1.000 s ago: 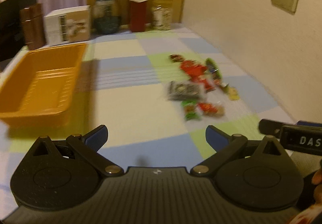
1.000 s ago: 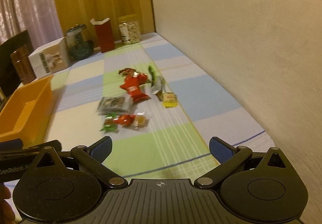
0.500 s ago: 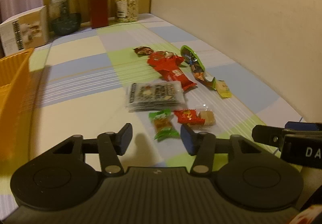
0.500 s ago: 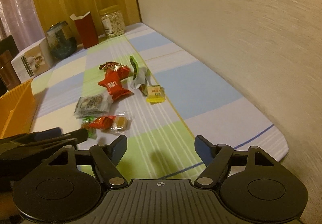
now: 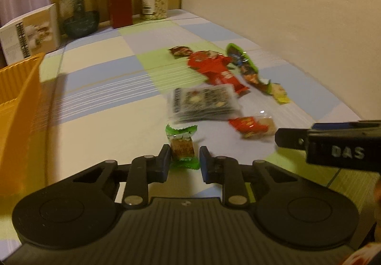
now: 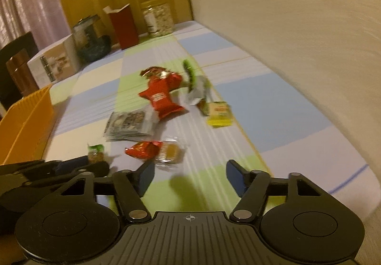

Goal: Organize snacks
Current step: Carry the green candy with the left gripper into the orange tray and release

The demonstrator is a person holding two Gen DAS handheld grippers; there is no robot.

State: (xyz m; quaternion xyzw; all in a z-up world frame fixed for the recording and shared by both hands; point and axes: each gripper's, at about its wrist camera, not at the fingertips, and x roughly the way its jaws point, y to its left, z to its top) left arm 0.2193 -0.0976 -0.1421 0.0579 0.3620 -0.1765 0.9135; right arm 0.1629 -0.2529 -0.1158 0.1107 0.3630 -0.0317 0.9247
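Both grippers dropped closer to the counter, jaws closing: left gripper pinching the green-wrapped snack, long axis pointing away; right gripper half-spread, empty, clear-wrapped snack just beyond.

surface: table under checked cloth | near wall: scattered snack packets — green-wrapped bar, red packet, dark flat pack, yellow packet | left edge: orange basket | far end: jars, boxes
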